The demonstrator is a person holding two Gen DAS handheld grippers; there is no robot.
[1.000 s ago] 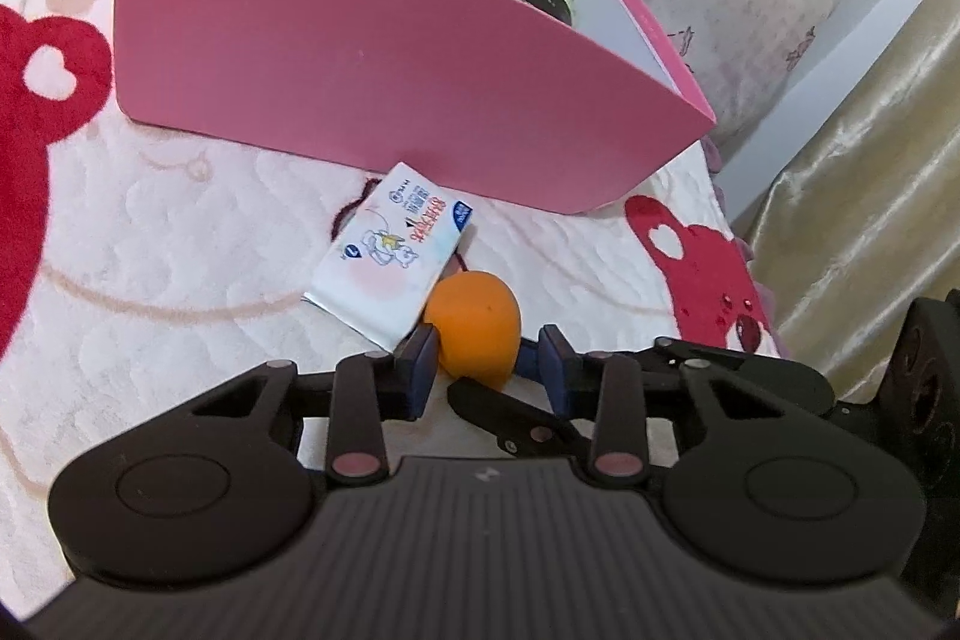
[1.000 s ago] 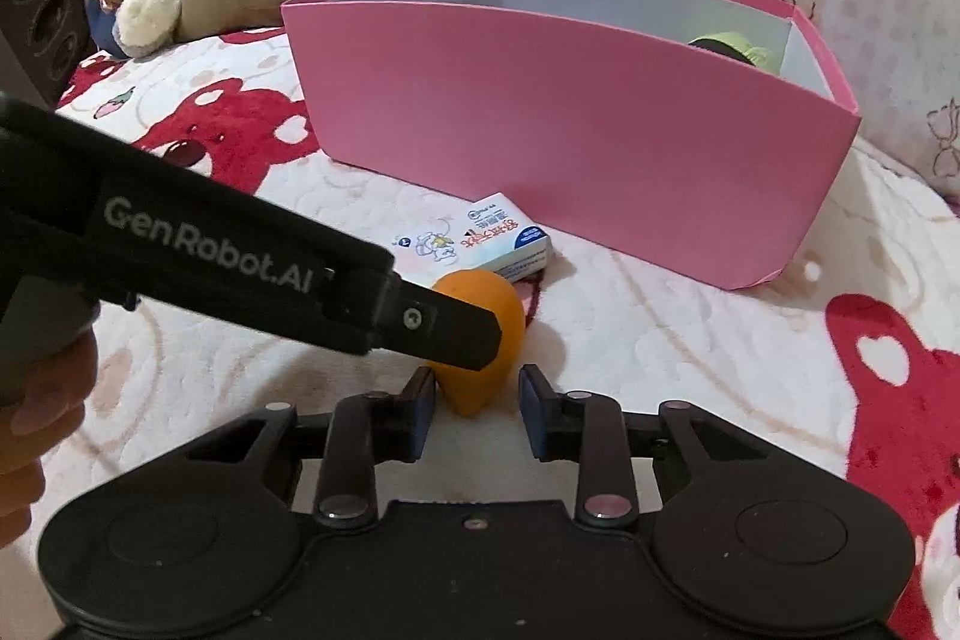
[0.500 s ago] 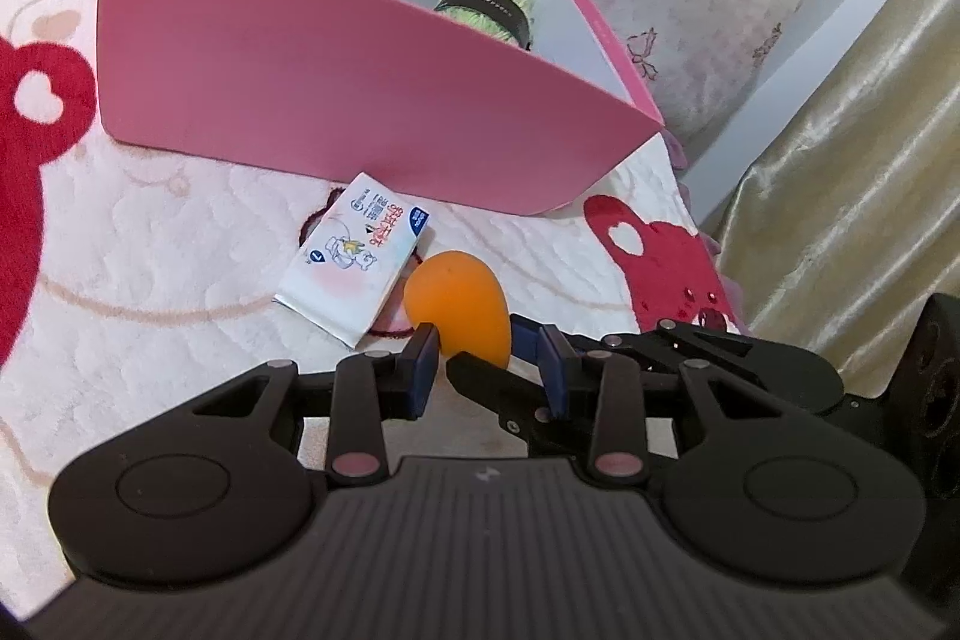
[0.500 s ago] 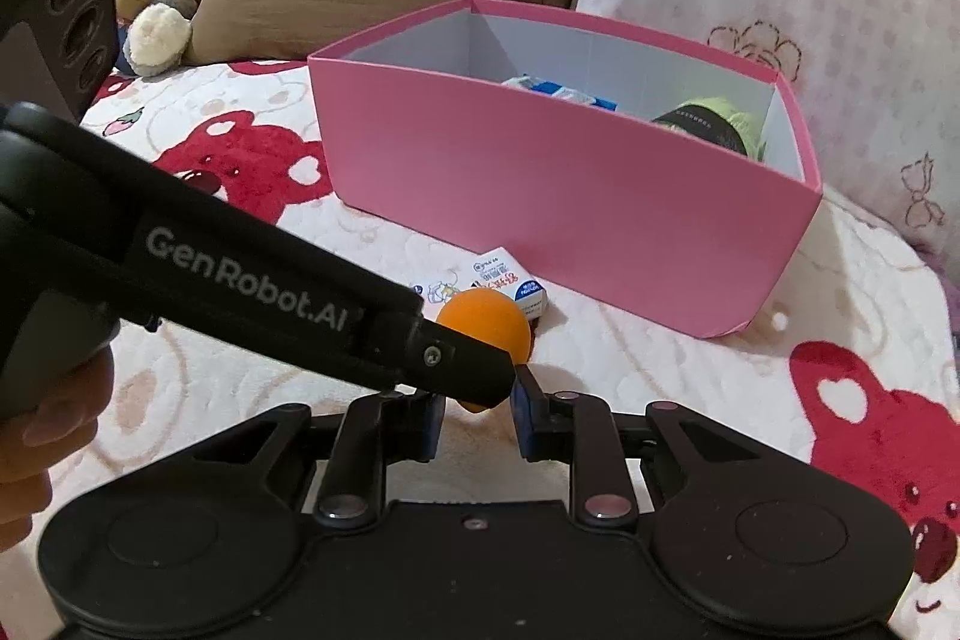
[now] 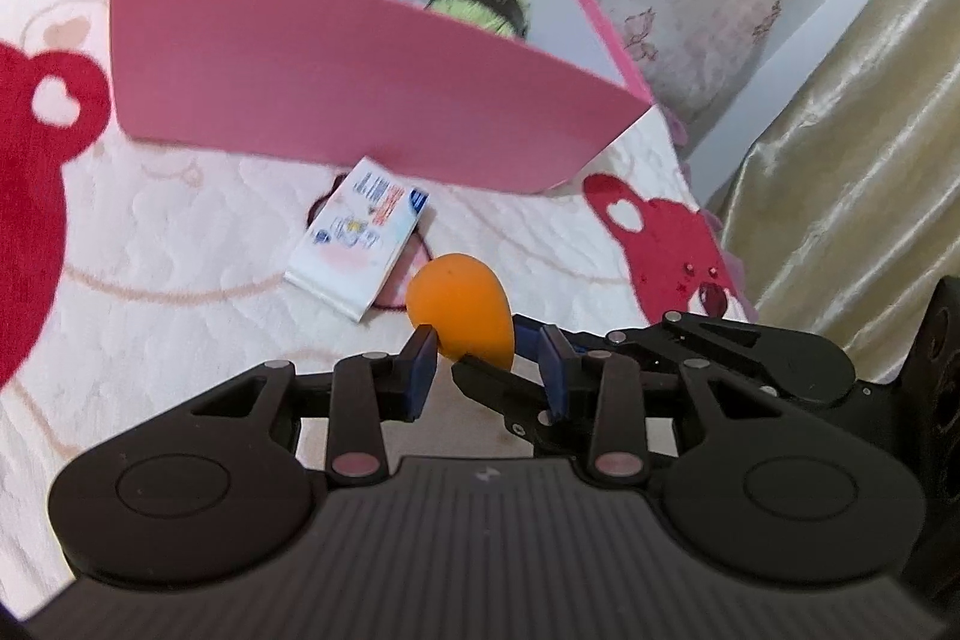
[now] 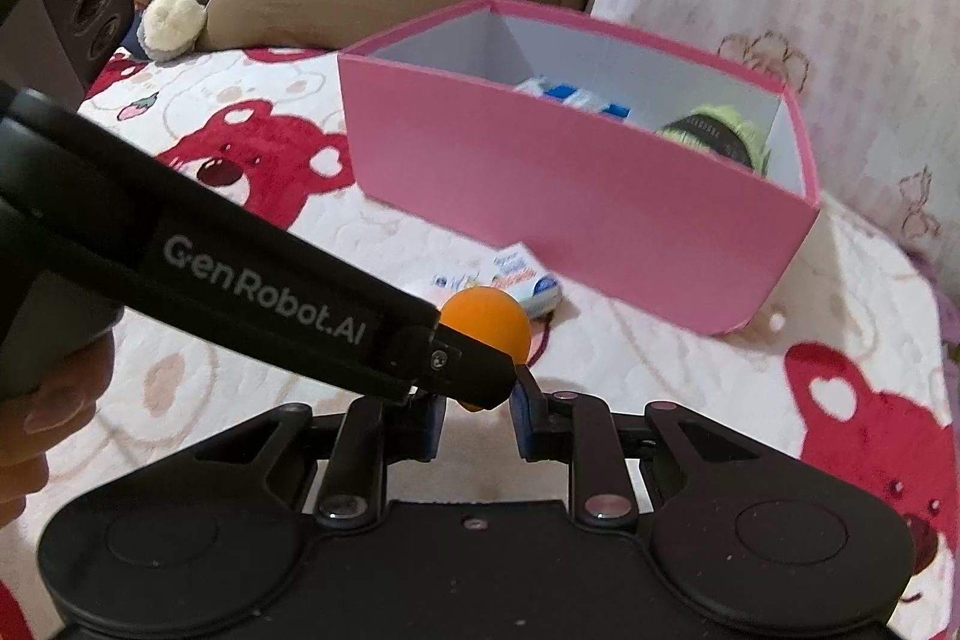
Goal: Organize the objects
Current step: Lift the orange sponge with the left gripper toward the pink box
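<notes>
left wrist view: orange egg-shaped sponge (image 5: 461, 307), smooth matte, lifted off the bedspread (image 5: 180, 244) near the pink box (image 5: 336, 100). left gripper (image 5: 483, 370) jaws just opened slightly, left pad touching sponge. right gripper (image 6: 474, 415) nearly closed, pinching its narrow end.
</notes>
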